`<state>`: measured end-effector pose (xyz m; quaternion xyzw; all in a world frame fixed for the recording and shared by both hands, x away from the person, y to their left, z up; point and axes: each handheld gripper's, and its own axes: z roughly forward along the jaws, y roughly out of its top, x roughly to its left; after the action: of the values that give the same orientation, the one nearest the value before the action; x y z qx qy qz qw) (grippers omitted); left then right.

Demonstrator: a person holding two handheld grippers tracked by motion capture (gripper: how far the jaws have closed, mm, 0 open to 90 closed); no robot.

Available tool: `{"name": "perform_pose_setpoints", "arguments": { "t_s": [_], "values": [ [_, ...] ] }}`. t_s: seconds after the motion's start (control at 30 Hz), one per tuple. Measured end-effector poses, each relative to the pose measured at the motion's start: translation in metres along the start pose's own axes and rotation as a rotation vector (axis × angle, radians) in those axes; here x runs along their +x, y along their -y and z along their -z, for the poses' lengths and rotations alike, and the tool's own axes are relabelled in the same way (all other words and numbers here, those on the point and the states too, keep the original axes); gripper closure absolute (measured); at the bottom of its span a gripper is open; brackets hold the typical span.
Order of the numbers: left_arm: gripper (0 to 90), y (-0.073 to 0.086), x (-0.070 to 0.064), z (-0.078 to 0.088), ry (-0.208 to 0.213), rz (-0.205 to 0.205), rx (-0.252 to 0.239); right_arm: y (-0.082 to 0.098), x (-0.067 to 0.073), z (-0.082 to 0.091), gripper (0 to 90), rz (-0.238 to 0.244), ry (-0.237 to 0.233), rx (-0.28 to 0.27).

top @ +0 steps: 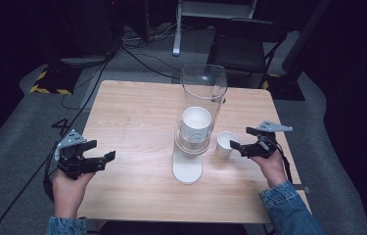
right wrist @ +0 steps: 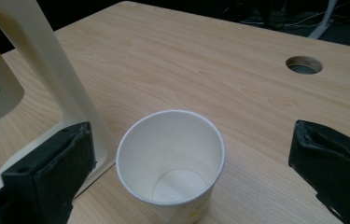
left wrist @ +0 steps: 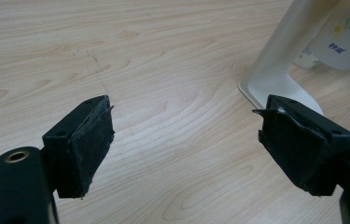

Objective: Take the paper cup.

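Lower centre-right of the high view: one loose paper cup stands upright on the table, mouth up and empty, just beside the cup dispenser on its right. The right gripper sits at the cup's right side with jaws spread wide; in the right gripper view the cup stands low in the frame between the two black jaws with clear gaps either side, so nothing is pinched. Judgement: the cup looks already pulled from the dispenser and set down, released; what remains, if more cups are wanted, is another draw from the stack. Left gripper hangs at the lower left of the high view, jaws likewise spread, nothing between them but bare wood in the left gripper view, dispenser foot at upper right. Count: one free cup; one clear-tube dispenser on a white stand, holding a nested stack of cups whose number cannot be told; two grippers; one table; one chair behind the table at top.
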<state>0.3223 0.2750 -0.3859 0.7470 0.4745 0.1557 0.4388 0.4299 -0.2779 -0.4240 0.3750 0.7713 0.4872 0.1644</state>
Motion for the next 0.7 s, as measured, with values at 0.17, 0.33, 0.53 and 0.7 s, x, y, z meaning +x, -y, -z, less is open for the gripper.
{"name": "perform_pose_setpoints", "arguments": {
  "t_s": [0.17,0.33,0.53,0.7],
  "values": [
    [17.6,-0.001,0.0,-0.001,0.004,0.003,0.001,-0.011,-0.003,0.024,1.3,-0.009,0.038,-0.03],
    [17.7,-0.004,0.0,-0.007,0.01,-0.002,0.008,-0.016,-0.009,0.048,1.7,-0.008,0.076,-0.033],
    [17.6,-0.009,-0.001,-0.015,0.009,-0.018,0.025,-0.018,-0.019,0.076,2.6,0.006,0.13,-0.051],
    [17.7,-0.012,0.001,-0.019,0.014,-0.02,0.024,-0.018,-0.027,0.098,4.1,0.012,0.198,-0.047]
  ]
}}
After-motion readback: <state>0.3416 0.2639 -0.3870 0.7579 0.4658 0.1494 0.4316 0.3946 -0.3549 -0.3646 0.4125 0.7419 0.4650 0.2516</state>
